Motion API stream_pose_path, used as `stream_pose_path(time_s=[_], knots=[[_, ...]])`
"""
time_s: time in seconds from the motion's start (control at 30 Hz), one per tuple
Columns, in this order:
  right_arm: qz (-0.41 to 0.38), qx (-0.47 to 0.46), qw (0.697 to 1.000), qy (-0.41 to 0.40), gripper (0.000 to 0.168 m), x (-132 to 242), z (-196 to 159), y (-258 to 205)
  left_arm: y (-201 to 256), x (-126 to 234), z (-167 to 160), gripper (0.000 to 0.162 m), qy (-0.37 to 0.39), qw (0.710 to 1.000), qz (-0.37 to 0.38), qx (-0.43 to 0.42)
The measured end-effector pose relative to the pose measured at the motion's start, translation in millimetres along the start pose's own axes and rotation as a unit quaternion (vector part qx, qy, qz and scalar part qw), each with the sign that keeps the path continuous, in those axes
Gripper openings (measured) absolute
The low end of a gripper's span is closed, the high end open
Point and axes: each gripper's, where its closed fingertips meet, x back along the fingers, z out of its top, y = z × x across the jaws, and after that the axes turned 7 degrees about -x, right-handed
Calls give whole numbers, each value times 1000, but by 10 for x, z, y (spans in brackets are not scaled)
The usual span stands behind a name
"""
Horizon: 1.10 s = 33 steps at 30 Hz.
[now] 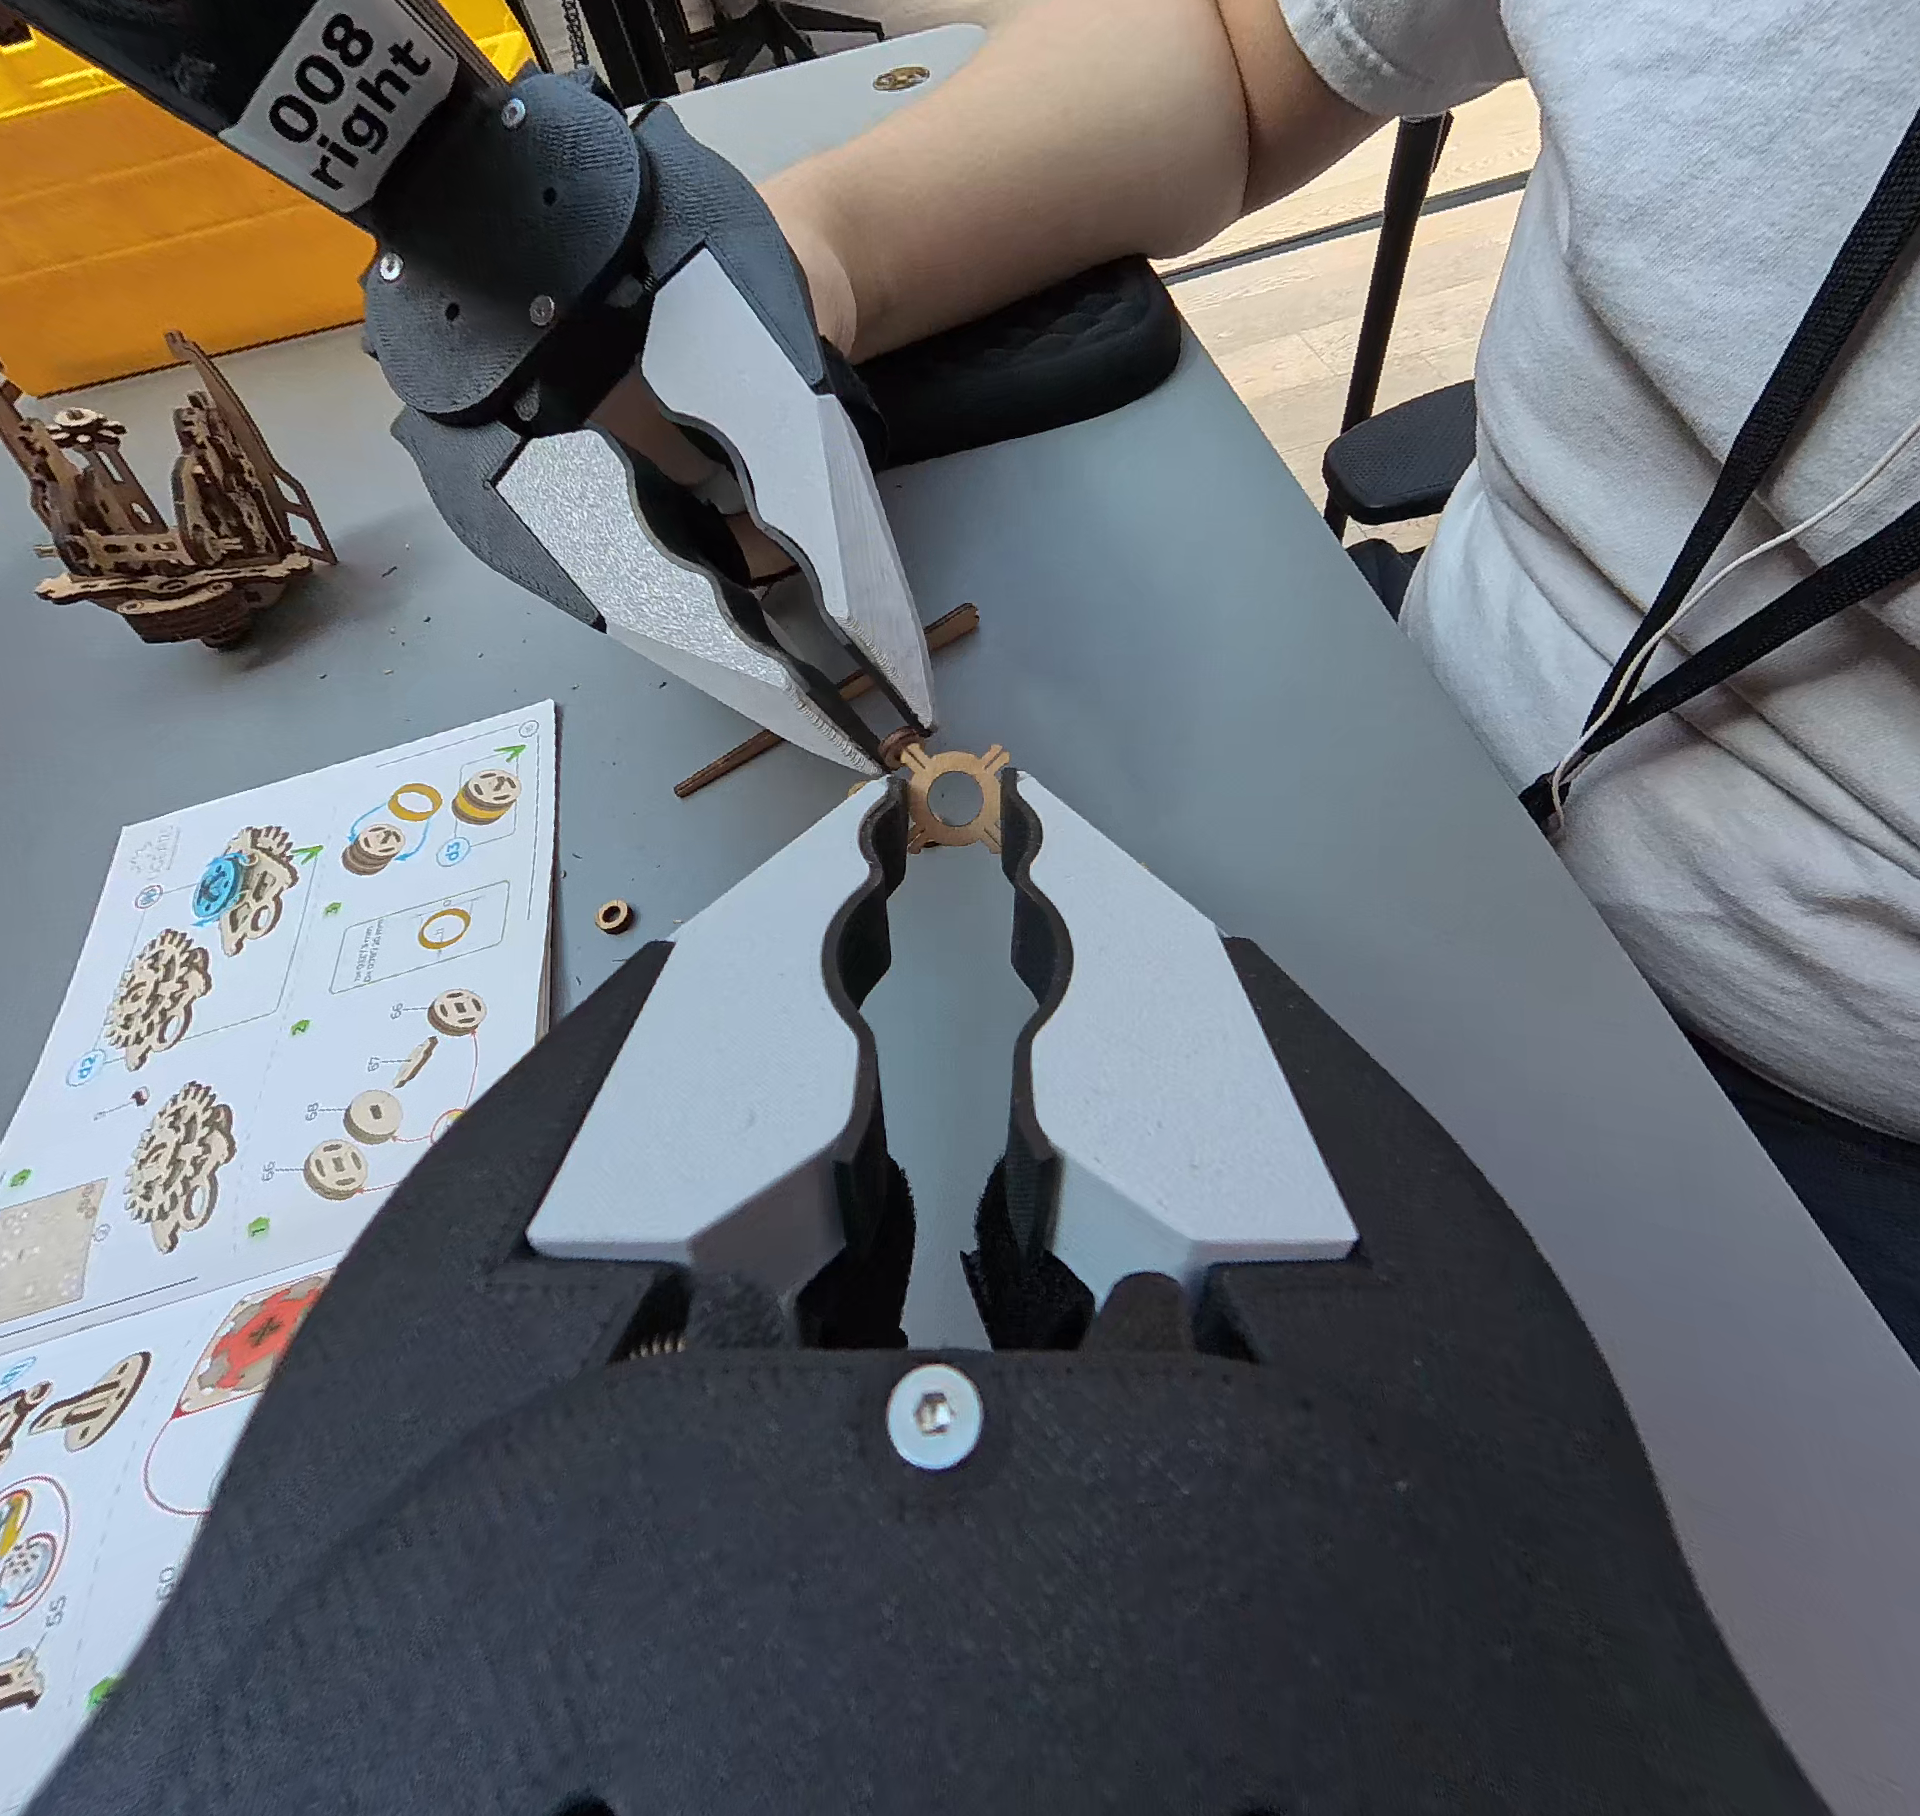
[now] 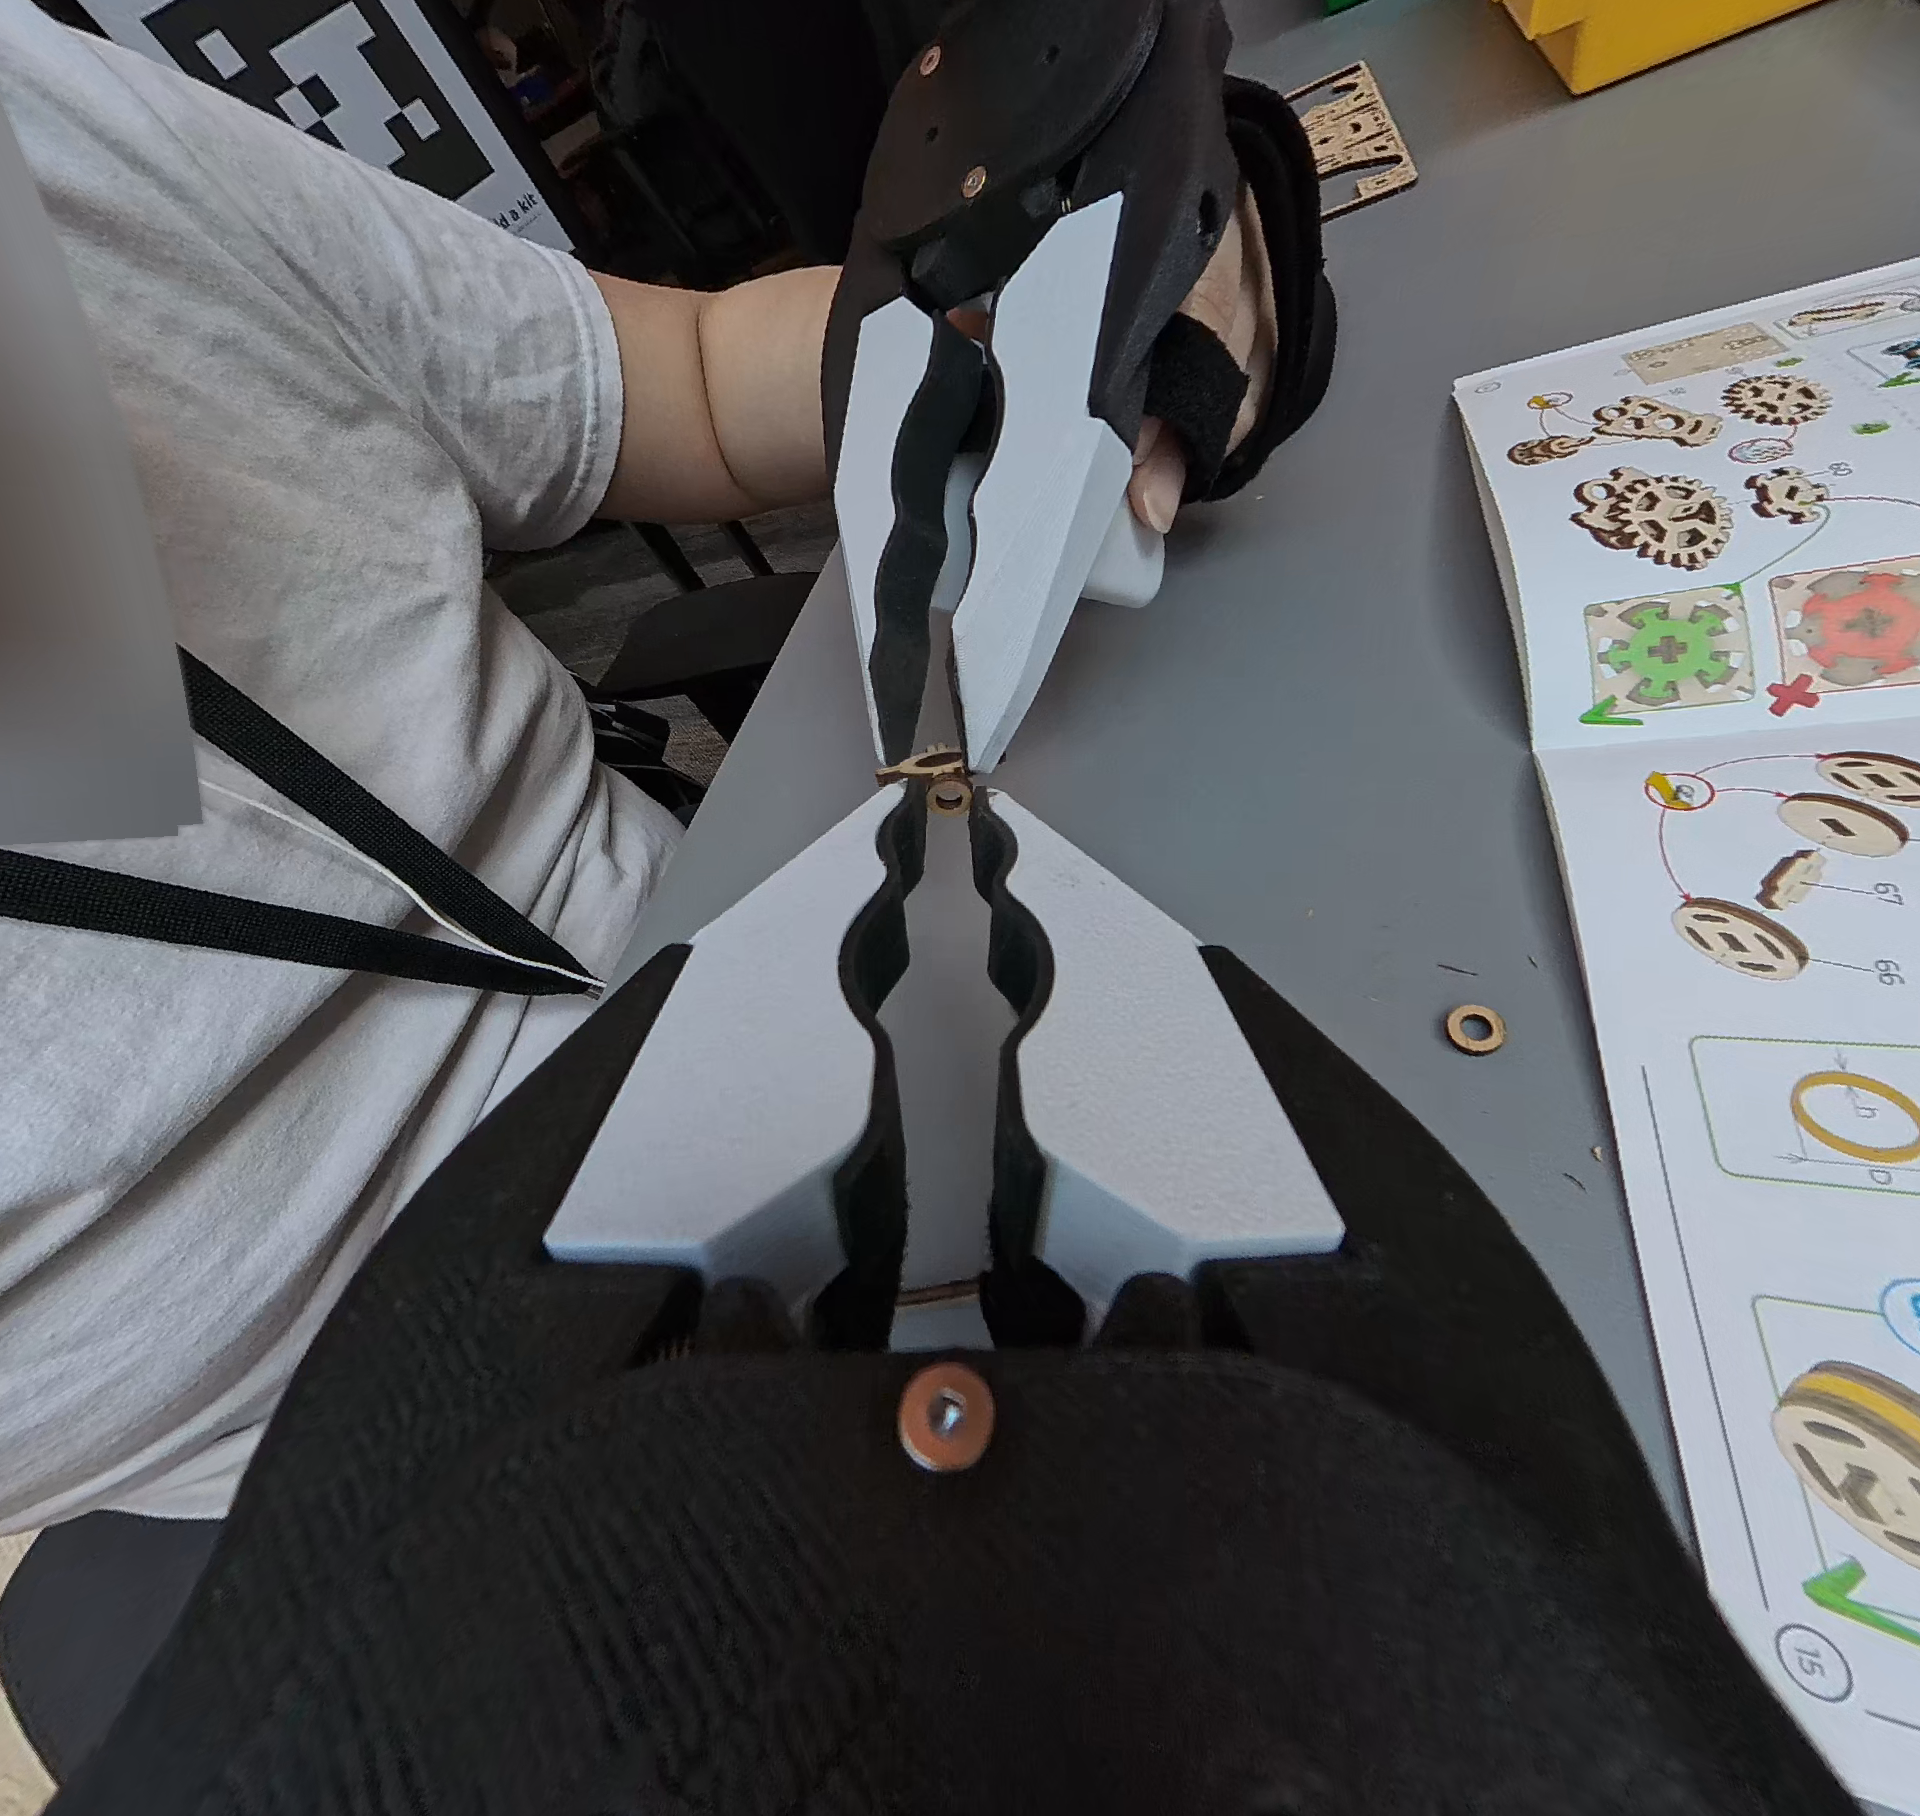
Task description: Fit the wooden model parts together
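1. Right now your left gripper point(image 1: 954, 792) pinches a small wooden ring with four spokes point(image 1: 954, 798) between its fingers, at frame centre, above the grey surface point(image 1: 1195, 727).
2. Your right gripper point(image 2: 948, 798) pinches a tiny wooden washer point(image 2: 949, 796), tip to tip with the ring, probably so that the two can be joined.
3. Both parts are pale, laser-cut, with dark edges.
4. A spare washer point(image 2: 1474, 1028) lies by the instruction sheet point(image 2: 1714, 831).

Loose ring point(image 2: 1475, 1028) beside booklet point(image 2: 1704, 1091)
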Motion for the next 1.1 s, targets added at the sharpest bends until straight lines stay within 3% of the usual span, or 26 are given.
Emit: stream_pose_path(time_s=[1.1], knots=[[-3,-28,993,-117,6,-181,-382,-19,281,-192,-230,16,-74,994,-84,15]])
